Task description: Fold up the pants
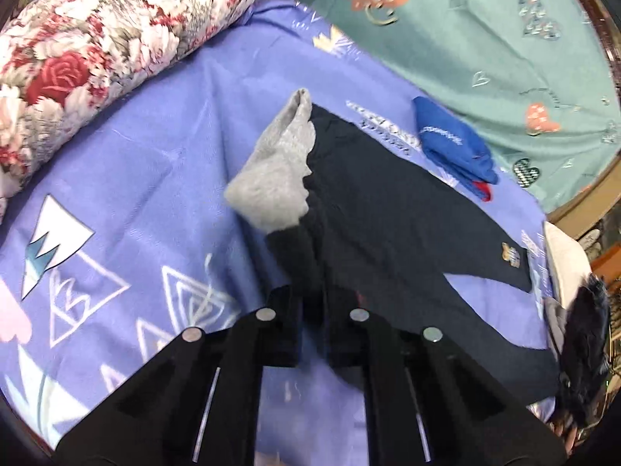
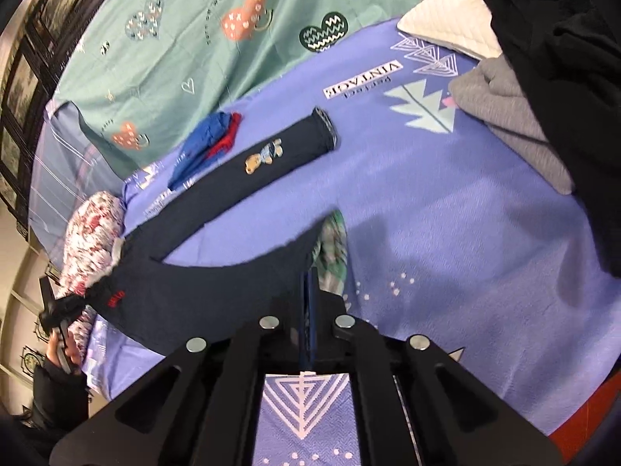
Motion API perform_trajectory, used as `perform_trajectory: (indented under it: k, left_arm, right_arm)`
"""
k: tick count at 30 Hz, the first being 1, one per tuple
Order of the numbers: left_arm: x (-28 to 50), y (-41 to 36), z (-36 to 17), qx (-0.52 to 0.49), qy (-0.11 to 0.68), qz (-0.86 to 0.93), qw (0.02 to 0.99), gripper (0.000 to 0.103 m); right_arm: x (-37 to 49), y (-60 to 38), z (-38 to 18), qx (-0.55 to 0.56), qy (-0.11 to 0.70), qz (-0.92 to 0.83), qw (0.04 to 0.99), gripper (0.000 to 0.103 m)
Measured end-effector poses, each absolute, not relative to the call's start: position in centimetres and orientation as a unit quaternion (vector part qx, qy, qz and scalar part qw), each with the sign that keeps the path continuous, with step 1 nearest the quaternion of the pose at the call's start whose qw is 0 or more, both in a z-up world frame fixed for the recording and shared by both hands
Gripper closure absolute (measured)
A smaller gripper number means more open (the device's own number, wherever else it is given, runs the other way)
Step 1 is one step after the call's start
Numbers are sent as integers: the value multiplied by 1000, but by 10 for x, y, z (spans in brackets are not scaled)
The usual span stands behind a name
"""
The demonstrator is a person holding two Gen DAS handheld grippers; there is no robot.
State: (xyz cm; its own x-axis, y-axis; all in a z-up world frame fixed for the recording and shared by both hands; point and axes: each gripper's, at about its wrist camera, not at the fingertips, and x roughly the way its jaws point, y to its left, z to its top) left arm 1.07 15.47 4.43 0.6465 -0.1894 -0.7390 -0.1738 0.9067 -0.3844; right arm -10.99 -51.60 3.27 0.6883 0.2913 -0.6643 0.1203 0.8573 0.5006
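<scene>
Dark navy pants [image 1: 388,213] lie spread on a purple bedsheet [image 1: 155,155], and their grey inner lining [image 1: 271,182] is turned out at the waist. My left gripper [image 1: 314,326] is shut on the dark waist cloth, which bunches between its fingers. In the right wrist view one leg with a bear patch [image 2: 264,159] lies flat. The other leg [image 2: 194,283] rises to my right gripper [image 2: 308,310], which is shut on its hem, where green plaid lining [image 2: 332,244] shows. At the far left of that view a hand holds the left gripper [image 2: 54,310] at the waist.
A floral quilt roll [image 1: 97,50] lies at the back left. A folded blue garment [image 1: 454,143] sits beside the pants, next to a teal sheet [image 1: 485,39]. Grey [image 2: 504,116] and black [image 2: 562,77] clothes and a white quilted pillow [image 2: 446,27] lie at the right.
</scene>
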Motion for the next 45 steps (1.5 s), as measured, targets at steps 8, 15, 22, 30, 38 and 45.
perform_trajectory:
  k: [8,15,22,30,38,45]
  left_arm:
    - [8,167,8,-224,469,1,854,86]
    - [45,156,-5,-209,473,15,856,56]
    - [55,169,-6,-226,481,45,846,53]
    - [30,189,-6,-217,493,58,841,51]
    - [58,188,-4,-225,477,50,848,47]
    - [63,182,-19,-227,508,51,830,47]
  right_arm:
    - [-104,-532,11,255,452,-7,855,34]
    - [-92,-491,-15,252,486,58,835,34]
    - [-84,-471,-22,234,496,80,832,57]
    - [-90,-485,-19,277,475,102,829,32]
    - [-89,-476,-23,278,473,111,829,27]
    - [-90,-481,-26,280,474,108,828,36]
